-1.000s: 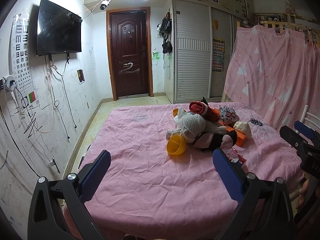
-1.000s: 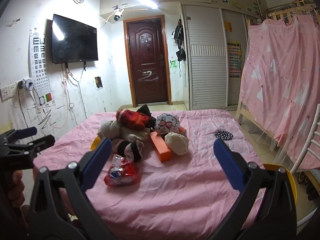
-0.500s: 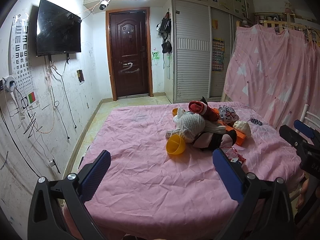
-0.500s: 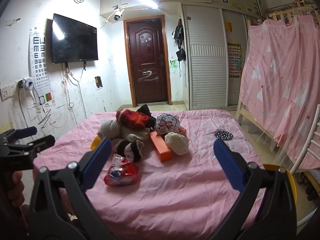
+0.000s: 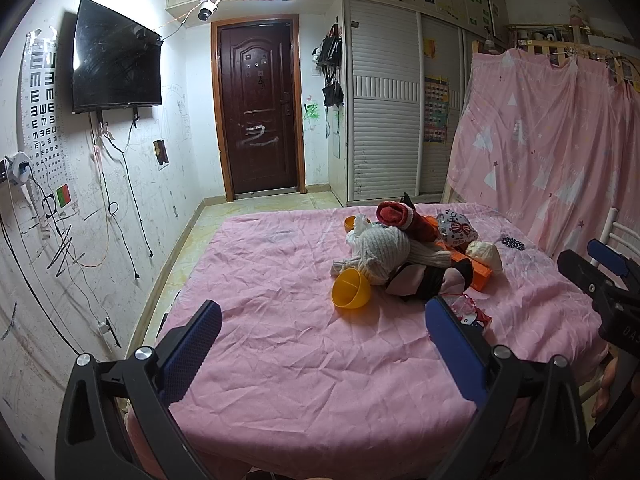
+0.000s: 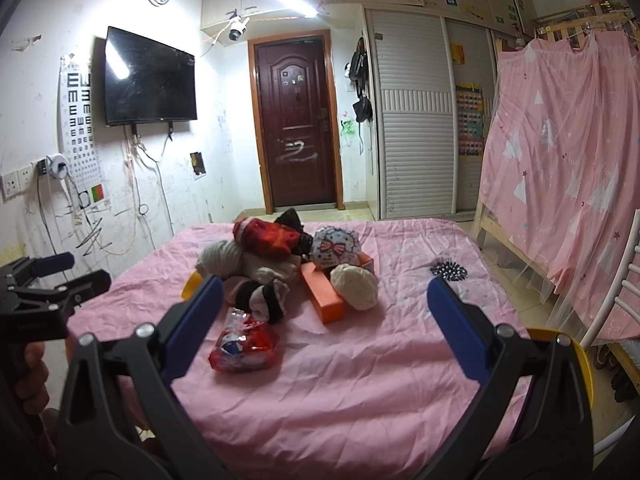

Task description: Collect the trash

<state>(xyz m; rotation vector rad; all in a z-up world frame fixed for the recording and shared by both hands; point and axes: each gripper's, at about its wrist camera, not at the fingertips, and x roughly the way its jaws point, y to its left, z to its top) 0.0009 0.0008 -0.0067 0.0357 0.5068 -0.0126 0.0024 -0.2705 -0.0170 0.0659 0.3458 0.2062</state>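
A dark wooden door (image 5: pixel 260 108) stands at the centre of the frame. At upper left a black television (image 5: pixel 116 58) hangs on the white scribbled wall (image 5: pixel 172 148). A pink curtain (image 5: pixel 552 140) fills the right side.

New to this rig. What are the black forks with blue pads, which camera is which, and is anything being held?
There is no robot arm: a person holds a handheld two-finger gripper in each hand, each with a fisheye camera looking along its fingers. The left wrist view shows the left gripper up close and the right gripper at the frame's right edge. The right wrist view shows the right gripper, with the left one at the left edge. Both are open and hold nothing. On the pink bedsheet lie a red crinkled wrapper, an orange box, a yellow plastic cup and rolled socks.
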